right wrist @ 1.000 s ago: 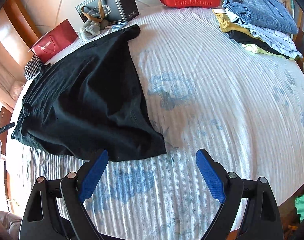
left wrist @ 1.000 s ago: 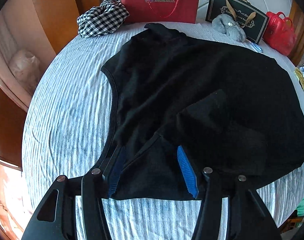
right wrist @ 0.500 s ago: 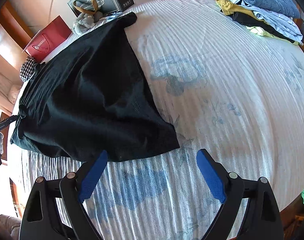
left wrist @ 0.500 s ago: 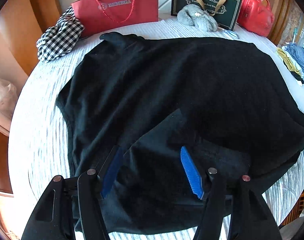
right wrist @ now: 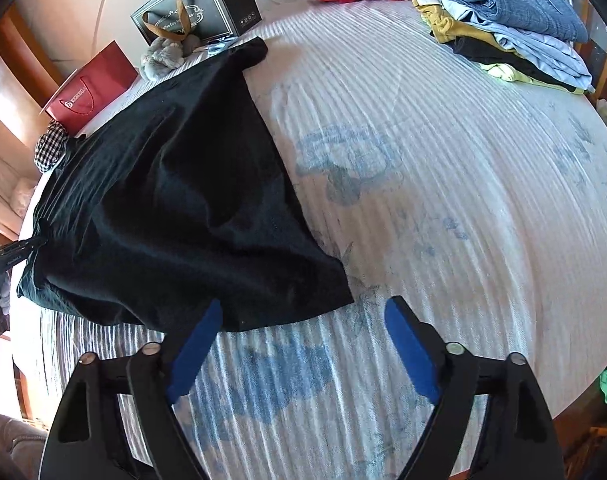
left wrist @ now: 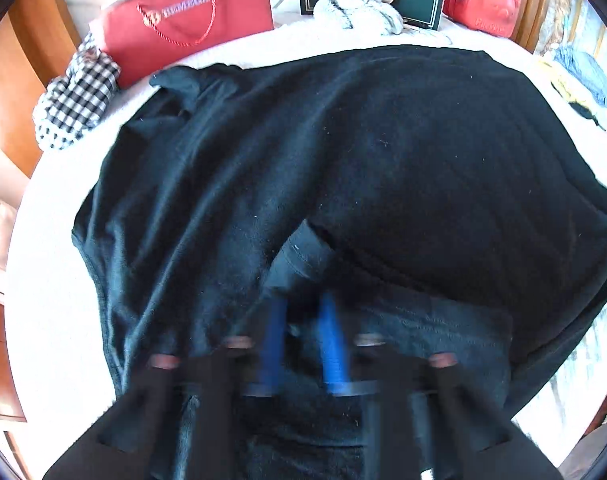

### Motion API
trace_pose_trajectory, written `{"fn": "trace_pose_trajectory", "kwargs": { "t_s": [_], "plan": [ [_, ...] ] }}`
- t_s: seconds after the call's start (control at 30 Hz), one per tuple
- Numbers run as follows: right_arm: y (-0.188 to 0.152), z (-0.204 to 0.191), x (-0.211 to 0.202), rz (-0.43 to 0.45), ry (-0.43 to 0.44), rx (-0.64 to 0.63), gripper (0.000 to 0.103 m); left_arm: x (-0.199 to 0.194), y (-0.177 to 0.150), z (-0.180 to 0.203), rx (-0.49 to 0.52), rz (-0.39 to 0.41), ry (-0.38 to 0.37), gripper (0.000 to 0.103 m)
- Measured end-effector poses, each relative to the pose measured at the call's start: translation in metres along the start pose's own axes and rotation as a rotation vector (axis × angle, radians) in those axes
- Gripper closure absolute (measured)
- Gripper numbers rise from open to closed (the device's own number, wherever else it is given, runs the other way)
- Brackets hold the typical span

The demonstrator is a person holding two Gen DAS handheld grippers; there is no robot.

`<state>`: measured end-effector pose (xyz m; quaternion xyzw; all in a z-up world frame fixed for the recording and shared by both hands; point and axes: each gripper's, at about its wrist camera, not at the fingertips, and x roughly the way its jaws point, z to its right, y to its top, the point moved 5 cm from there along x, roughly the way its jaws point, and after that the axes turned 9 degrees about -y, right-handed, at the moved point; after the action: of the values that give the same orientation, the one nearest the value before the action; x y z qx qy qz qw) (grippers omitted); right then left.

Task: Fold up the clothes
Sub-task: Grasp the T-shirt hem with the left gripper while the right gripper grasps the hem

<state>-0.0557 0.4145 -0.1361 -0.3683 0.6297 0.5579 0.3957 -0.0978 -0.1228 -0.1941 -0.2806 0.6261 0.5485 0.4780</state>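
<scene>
Black garment point(left wrist: 383, 168) is lying spread over the bed's point(right wrist: 443, 160) left half; left gripper point(left wrist: 303, 320) has just been closing and is pinching a fold near the near edge. Right gripper point(right wrist: 299, 320) is hanging apart, narrowing, over the hem corner, holding nothing. Thin pinch risks slipping or dragging extra layers, skewing the fold

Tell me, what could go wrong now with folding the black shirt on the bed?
1. The left gripper has just been closing its jaws on a fold of the black shirt. The picture is blurred, so the pinch may catch just one layer and slip when lifted.
2. The right gripper has open jaws over the bedspread, holding nothing, so pulling from one side alone could bunch the shirt.
3. The shirt's far edge lies close to the grey fluffy toy and might drag it.
</scene>
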Motion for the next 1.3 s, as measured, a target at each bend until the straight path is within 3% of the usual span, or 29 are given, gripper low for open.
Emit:
{"fn": "trace_pose_trajectory", "kwargs": {
  "t_s": [0.17,0.2,0.23,0.27,0.3,0.33,0.43,0.53,0.7,0.77,0.8,0.9,1.0,1.1,1.3],
  "plan": [
    [0.003,-0.004,0.011,-0.015,0.003,-0.021,0.023,-0.006,0.003,0.000,-0.045,0.027,0.033,0.099],
    [0.002,-0.008,0.016,-0.027,0.006,-0.030,0.027,-0.015,0.003,0.000,-0.057,0.049,0.049,0.100],
    [0.002,-0.013,0.017,-0.020,-0.047,-0.065,0.039,-0.024,0.004,-0.001,-0.069,0.072,0.065,0.100],
    [0.003,-0.018,0.017,-0.016,-0.100,-0.100,0.068,-0.033,0.004,-0.001,-0.082,0.094,0.080,0.100],
    [0.004,-0.020,0.018,-0.038,-0.148,-0.122,0.074,-0.044,0.006,-0.007,-0.105,0.119,0.085,0.100],
    [0.006,-0.021,0.017,-0.046,-0.131,-0.097,0.088,-0.055,0.008,-0.013,-0.129,0.139,0.079,0.100],
    [0.013,-0.020,0.010,-0.033,-0.082,-0.023,0.092,-0.092,0.009,-0.027,-0.170,0.194,0.085,0.100],
    [0.029,-0.016,-0.014,0.049,0.010,0.078,0.092,-0.125,0.014,-0.042,-0.189,0.257,0.094,0.100],
    [0.082,-0.029,-0.046,0.182,0.037,0.092,0.092,-0.158,0.038,-0.065,-0.194,0.347,0.106,0.100],
    [0.113,-0.042,-0.051,0.224,0.014,0.066,0.095,-0.157,0.060,-0.080,-0.191,0.364,0.108,0.100],
    [0.128,-0.049,-0.054,0.245,0.004,0.053,0.101,-0.156,0.071,-0.087,-0.189,0.369,0.115,0.100],
    [0.178,-0.071,-0.054,0.288,-0.005,0.033,0.101,-0.150,0.105,-0.112,-0.198,0.377,0.127,0.100],
    [0.222,-0.089,-0.040,0.267,0.019,-0.001,0.101,-0.139,0.130,-0.136,-0.231,0.367,0.141,0.100],
    [0.242,-0.100,-0.024,0.246,0.014,-0.053,0.101,-0.117,0.146,-0.159,-0.253,0.331,0.160,0.100],
    [0.277,-0.084,0.025,0.209,0.027,0.001,0.101,-0.069,0.160,-0.184,-0.296,0.267,0.188,0.100]
  ]
}}
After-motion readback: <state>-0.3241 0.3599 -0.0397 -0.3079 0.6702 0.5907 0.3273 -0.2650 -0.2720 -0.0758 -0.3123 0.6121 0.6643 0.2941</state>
